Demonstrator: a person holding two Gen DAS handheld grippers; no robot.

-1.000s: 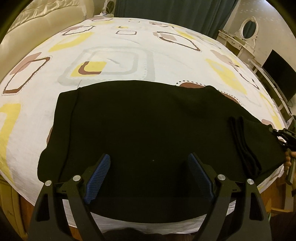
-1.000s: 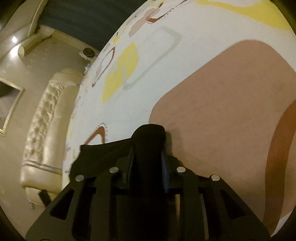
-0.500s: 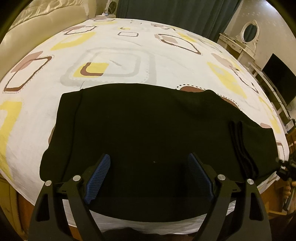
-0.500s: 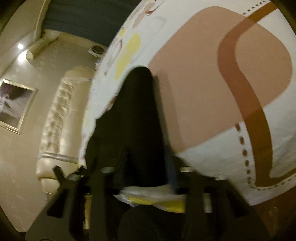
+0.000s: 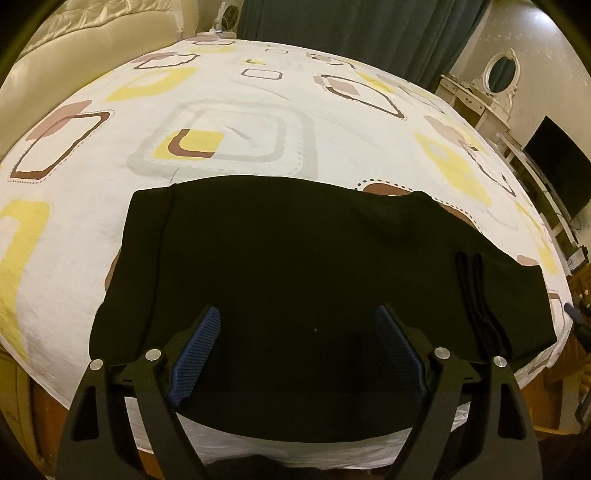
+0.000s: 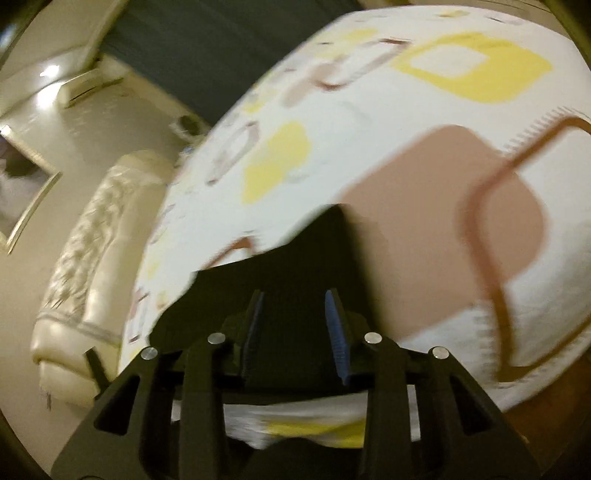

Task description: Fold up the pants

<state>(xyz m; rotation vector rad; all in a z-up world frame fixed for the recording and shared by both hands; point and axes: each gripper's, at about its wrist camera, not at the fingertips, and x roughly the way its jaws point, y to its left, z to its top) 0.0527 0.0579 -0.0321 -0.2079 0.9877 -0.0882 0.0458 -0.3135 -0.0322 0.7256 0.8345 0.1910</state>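
Black pants (image 5: 295,258) lie flat across the near part of the bed, folded lengthwise, with a ribbed band near their right end. My left gripper (image 5: 297,332) is open and hovers over the pants' near edge, holding nothing. In the right wrist view the pants (image 6: 295,266) show as a dark end on the sheet. My right gripper (image 6: 295,317) is open over that end, with its jaws apart and nothing between them. The right wrist view is blurred by motion.
The bed sheet (image 5: 258,110) is white with yellow, brown and grey squares. A cream padded headboard (image 5: 74,44) stands at the far left. A dressing table with an oval mirror (image 5: 500,70) and a dark screen (image 5: 557,166) stand at the right. Dark curtains (image 5: 351,29) hang behind.
My right gripper has let go of the pants' end and opened, and has drawn back from the bed edge. The left gripper has stayed open and moved slightly.
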